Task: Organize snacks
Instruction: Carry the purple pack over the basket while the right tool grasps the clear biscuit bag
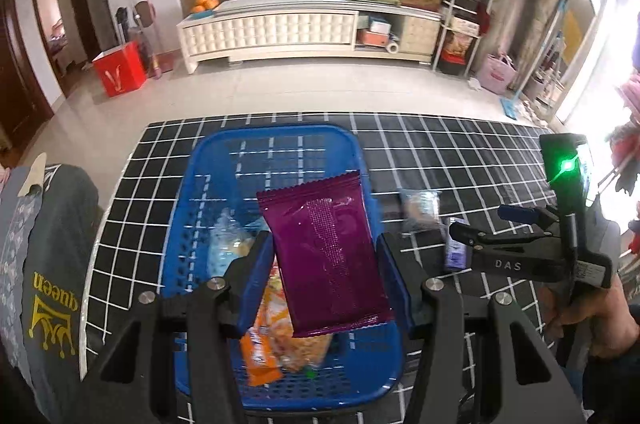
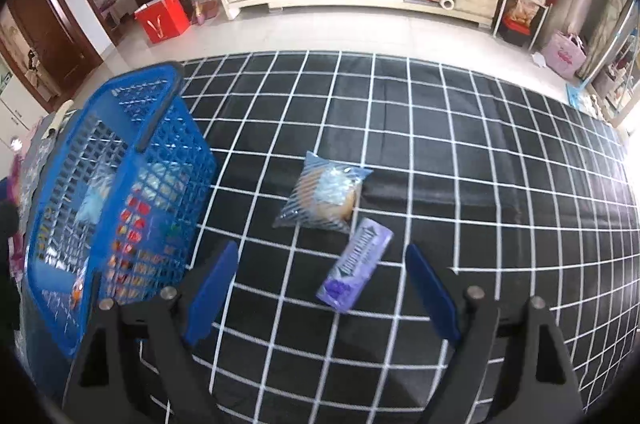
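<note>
Purple packet (image 1: 329, 256) gripped in my left tongs (image 1: 324, 272) hangs long-axis upright directly over the blue basket (image 1: 208, 184), while my right tongs (image 2: 320, 288) gape empty just short of the lilac bar (image 2: 355, 265) on the desk (image 2: 480, 144)

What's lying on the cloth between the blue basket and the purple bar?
Nothing: in the right wrist view only bare checkered tablecloth separates the blue basket from the purple bar.
</note>
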`<state>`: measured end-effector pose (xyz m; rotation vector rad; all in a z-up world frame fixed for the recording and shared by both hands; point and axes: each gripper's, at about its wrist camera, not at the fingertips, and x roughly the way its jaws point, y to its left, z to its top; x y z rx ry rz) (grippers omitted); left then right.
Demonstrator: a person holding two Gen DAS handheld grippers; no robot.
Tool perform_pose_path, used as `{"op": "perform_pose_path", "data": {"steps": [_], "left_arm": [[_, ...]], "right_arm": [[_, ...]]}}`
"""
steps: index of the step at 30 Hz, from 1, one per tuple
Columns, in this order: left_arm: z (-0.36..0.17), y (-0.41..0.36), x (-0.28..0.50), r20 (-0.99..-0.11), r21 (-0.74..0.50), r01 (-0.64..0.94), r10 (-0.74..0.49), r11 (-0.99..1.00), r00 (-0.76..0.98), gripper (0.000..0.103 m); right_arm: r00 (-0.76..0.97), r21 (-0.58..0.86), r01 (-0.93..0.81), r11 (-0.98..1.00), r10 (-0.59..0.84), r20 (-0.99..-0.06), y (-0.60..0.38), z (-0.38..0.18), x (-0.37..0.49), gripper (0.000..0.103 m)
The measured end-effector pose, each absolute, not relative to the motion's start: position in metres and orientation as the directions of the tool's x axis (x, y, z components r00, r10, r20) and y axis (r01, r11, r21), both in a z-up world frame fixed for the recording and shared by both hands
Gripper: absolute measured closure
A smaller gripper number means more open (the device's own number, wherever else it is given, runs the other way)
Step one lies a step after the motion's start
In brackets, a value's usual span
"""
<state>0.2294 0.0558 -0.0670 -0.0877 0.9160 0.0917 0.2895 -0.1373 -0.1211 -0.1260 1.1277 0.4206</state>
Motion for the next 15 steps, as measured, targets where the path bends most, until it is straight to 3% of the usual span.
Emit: {"op": "perform_pose_path", "data": {"steps": [15], "left_arm": [[-0.088,0.105,0.243,-0.769,-0.072,-0.211,0.081,0.975,0.634,0.053]], "right_arm": [[0.326,0.009,-0.382,0.924,0.144,-0.934,-0.085,-0.189,0.339,0.015]]}}
